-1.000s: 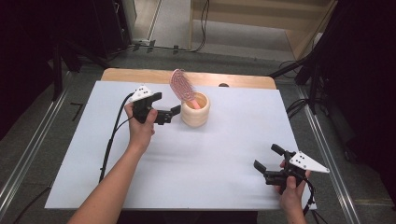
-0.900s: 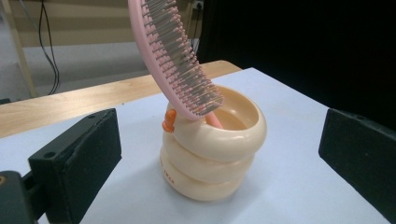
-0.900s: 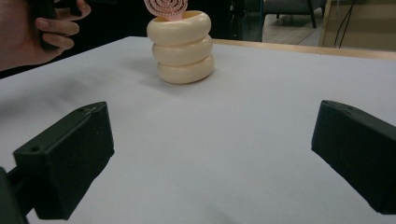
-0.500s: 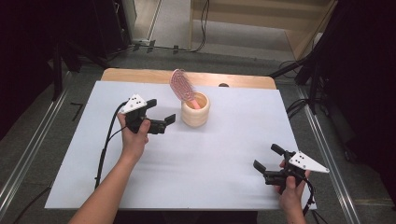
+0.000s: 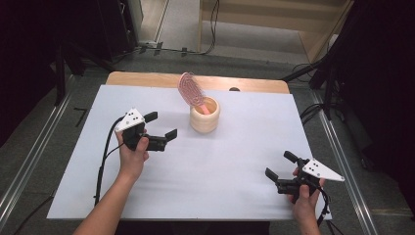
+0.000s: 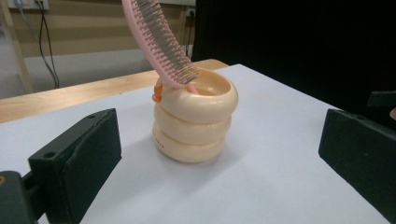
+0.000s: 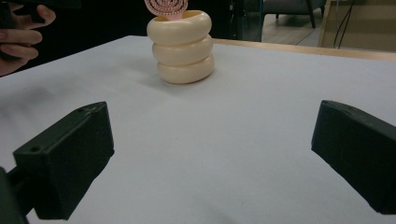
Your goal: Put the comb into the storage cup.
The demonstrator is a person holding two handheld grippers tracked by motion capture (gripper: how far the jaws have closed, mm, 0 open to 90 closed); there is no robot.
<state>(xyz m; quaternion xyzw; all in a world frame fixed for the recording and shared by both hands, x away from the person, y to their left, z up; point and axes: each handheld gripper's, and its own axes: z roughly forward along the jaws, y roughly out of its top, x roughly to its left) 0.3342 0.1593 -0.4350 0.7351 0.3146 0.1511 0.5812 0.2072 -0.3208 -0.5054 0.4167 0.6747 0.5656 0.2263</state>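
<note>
The brush (image 5: pixel 192 92) leans handle-down in the cup (image 5: pixel 204 115), so both hand-held grippers, left (image 5: pixel 163 128) and right (image 5: pixel 280 166), hang wide open, empty.

left gripper (image 5: pixel 161 125) has pulled back from the cream ringed holder (image 5: pixel 204 116), sliding toward the person and leftward on the white table (image 5: pixel 235 161). a second ago its jaws sat just beside the holder; now there's a clear gap. jaws spread wide, empty. left forearm drawn back with it, cable trailing.
</note>
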